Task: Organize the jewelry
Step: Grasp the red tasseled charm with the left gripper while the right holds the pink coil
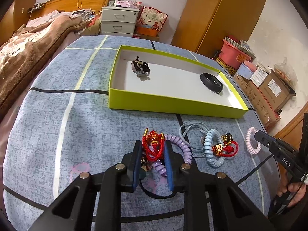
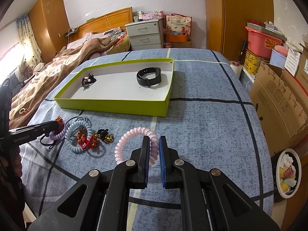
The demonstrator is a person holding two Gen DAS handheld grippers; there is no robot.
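My left gripper [image 1: 152,143] is shut on a red cord bracelet with gold charms [image 1: 153,146]; a purple coil bracelet [image 1: 182,148] tangled with it also runs between the pads. Right of them lie a light blue coil bracelet [image 1: 211,150] and a red-and-gold charm piece [image 1: 223,148]. My right gripper [image 2: 154,138] is shut on a pink coil bracelet [image 2: 132,134] that rests on the blue cloth. Behind stands a shallow green box [image 2: 115,105] holding a black wristband [image 2: 149,78] and a small dark trinket [image 2: 88,80].
A black-and-gold piece [image 2: 104,134] lies beside the blue coil. A bed with a brown blanket [image 2: 57,71] borders the left side. Cardboard boxes [image 2: 279,100] and a plate of scraps [image 2: 288,173] sit past the right edge. A drawer unit [image 2: 144,34] stands behind.
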